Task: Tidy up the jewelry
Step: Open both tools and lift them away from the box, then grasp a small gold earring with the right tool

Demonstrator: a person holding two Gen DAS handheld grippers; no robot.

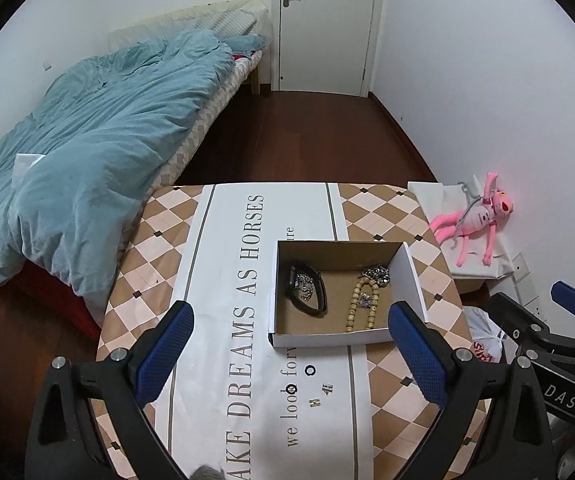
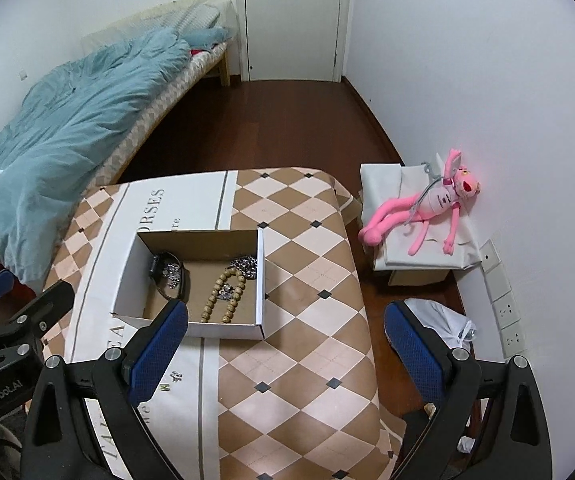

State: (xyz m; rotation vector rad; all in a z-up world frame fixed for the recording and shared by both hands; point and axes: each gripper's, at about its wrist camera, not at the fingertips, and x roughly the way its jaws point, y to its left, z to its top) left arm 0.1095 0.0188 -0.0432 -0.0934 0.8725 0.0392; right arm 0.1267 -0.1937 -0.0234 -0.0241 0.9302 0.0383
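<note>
With the beaded bracelet (image 1: pixel 361 307), chains and a dark band already gathered in the open box (image 1: pixel 407 276) on the bench (image 1: pixel 399 216), two rings (image 1: pixel 310 370) and small earrings (image 1: pixel 314 401) are left loose just before the box, over which the left claw (image 1: pixel 287 354) and right claw (image 2: pixel 287 350) are held wide open and empty, seemingly readied for pickup.

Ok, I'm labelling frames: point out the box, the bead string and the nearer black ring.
box (image 1: pixel 315 339), left wrist view, front wall.
bead string (image 1: pixel 353 304), left wrist view, left strand.
black ring (image 1: pixel 291 389), left wrist view, its band.
</note>
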